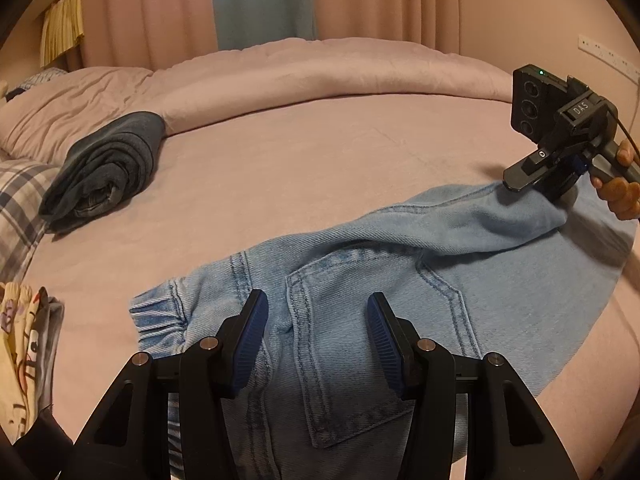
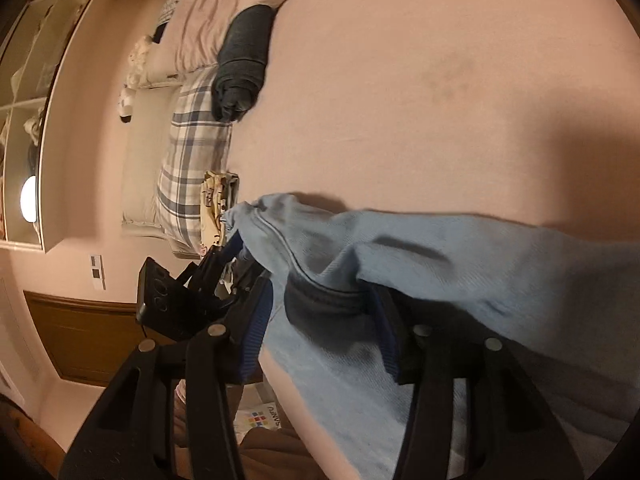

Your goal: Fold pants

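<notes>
**Asker:** Two tools are in view; what does each one do with the pants?

**Describer:** One pair of light blue denim pants (image 1: pixel 360 288) lies on a pink bed (image 1: pixel 320 152), seat side up, with a back pocket (image 1: pixel 352 344) showing. The left tool (image 1: pixel 318 312) hovers over the waist end. Its blue pads stand apart, one on either side of the pocket, and they press on nothing. The right tool (image 1: pixel 532 184), held in a person's hand (image 1: pixel 618 196), sits at the far leg end, where a bunch of cloth rises to it.

**Asker:** Does the right tool have hold of the cloth?

**Describer:** From its own camera the right tool (image 2: pixel 324 320) has a thick fold of denim between its pads. The far pad is half buried in cloth, so it looks clamped on the pants, though I cannot be sure the grip is firm.

**Asker:** How far along is the folding?

**Describer:** Early, I judge. One leg end is lifted and partly draped back over the rest, but the pants are mostly spread out and rumpled. No neat fold is finished. A dark rolled garment (image 1: pixel 108 168) rests near the pillows (image 1: pixel 20 196), well apart from the work.
</notes>
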Action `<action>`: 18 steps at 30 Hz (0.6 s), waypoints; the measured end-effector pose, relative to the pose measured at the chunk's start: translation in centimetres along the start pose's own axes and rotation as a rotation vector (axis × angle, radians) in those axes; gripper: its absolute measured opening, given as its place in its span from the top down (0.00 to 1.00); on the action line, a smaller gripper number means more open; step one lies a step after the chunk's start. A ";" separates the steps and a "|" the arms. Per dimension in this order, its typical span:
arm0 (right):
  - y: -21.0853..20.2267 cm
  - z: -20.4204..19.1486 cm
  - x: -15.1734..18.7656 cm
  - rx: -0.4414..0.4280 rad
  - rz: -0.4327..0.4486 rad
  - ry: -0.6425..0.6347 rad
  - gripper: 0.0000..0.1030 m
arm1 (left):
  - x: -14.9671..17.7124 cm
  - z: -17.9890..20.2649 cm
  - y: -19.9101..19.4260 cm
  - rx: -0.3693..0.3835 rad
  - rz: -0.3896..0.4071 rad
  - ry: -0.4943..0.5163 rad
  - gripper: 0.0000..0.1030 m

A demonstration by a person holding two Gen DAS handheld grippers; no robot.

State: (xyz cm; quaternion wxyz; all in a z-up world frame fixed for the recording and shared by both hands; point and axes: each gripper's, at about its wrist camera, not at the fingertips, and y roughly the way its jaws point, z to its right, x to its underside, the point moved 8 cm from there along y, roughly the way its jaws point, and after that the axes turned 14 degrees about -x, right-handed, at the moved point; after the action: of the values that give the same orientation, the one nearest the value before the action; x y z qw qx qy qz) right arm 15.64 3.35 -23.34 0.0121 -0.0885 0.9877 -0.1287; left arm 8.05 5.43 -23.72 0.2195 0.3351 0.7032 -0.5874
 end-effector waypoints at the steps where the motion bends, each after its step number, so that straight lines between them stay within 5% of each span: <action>1: 0.0 -0.1 0.0 -0.012 0.000 -0.001 0.66 | 0.0 0.0 0.0 0.000 -0.005 0.002 0.49; 6: -1.0 -1.1 -1.2 -0.031 0.029 -0.081 0.82 | -0.2 0.1 0.3 -0.005 -0.040 0.023 0.49; 10: -2.3 -1.9 -4.0 0.051 0.117 -0.191 0.88 | -0.9 -0.1 1.0 -0.019 -0.099 0.041 0.49; 14: -1.4 0.5 -7.1 0.240 0.076 -0.231 0.89 | -1.5 -0.2 2.3 -0.029 -0.177 0.100 0.49; 18: -1.1 2.5 -8.5 0.277 0.046 -0.218 0.92 | -1.8 -0.7 3.2 -0.012 -0.211 0.105 0.49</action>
State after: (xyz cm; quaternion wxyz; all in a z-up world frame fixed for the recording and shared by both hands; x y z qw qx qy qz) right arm 24.29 3.17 -25.50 0.1341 -0.0768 0.9550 -0.2531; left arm 11.66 5.97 -24.50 0.1214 0.2881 0.7486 -0.5847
